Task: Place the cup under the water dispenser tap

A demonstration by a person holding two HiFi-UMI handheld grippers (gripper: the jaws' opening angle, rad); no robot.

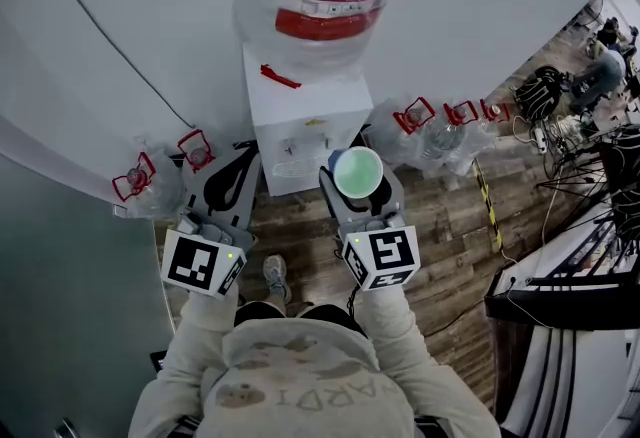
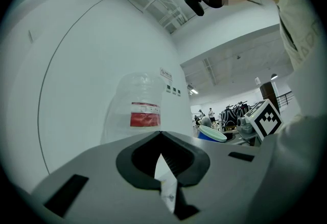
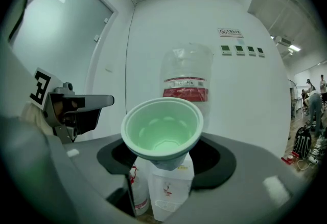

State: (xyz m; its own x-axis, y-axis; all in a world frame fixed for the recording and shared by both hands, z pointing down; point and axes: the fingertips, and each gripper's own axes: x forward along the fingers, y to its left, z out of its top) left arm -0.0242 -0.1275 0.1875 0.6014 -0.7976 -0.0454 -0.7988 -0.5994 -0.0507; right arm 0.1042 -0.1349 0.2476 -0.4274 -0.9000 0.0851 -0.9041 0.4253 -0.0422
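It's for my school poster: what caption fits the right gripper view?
Right gripper holds an empty green cup before the white water dispenser and its big bottle.

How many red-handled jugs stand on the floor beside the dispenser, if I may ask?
5 jugs: two left of the dispenser, three right of it; others may be hidden.
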